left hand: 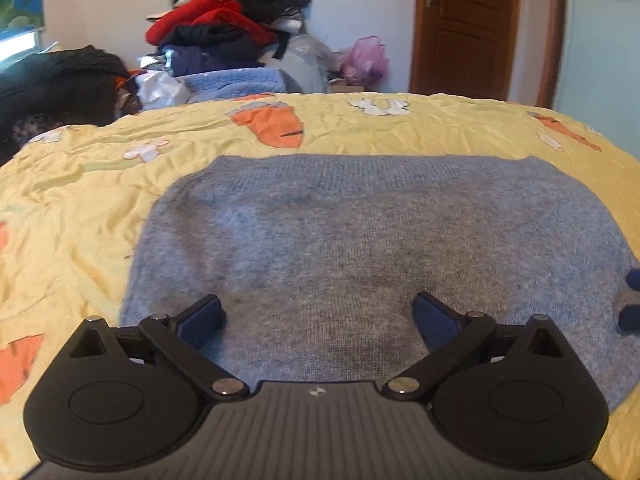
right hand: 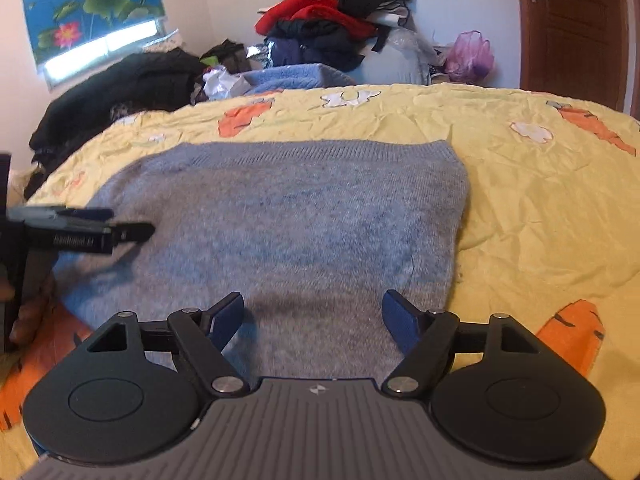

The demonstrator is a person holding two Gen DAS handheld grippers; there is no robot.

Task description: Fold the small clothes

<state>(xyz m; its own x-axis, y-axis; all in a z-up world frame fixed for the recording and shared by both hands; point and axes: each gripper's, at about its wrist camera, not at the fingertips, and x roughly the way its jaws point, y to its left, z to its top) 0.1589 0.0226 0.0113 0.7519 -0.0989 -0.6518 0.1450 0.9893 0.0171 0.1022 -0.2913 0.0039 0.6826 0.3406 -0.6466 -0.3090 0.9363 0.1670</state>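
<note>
A grey-blue knitted garment (left hand: pixel 360 248) lies flat on a bed covered by a yellow sheet (left hand: pixel 80 208) printed with orange carrots and white flowers. Its ribbed hem runs along the far side, toward the far edge of the bed; its near edge is hidden beneath both tools. Whether the knit is already folded cannot be told, as no sleeves or neckline show.

The left gripper (left hand: pixel 318 312) is over the near part of the garment, jaws wide apart, blue pads empty. From the right wrist view the same tool (right hand: pixel 120 234) enters from the left edge of the frame, blurred and cut off, with part of the hand holding it (right hand: pixel 28 320) visible below.

The right gripper (right hand: pixel 314 310) is likewise over the near part of the knit, close to the garment's right border, jaws spread and holding nothing. In the left wrist view only its blue fingertips (left hand: pixel 632 312) show at the right margin, and contact with the fabric there cannot be made out.

Beyond the far edge of the bed: a pile of clothes (right hand: pixel 332 20) in red, black and navy, a dark heap (right hand: pixel 120 92) at left, a pink plastic bag (right hand: pixel 470 54), a wooden door (left hand: pixel 466 24), and a lotus-print blind (right hand: pixel 88 12) over a window. The pile's lower part is hidden behind the bed.
</note>
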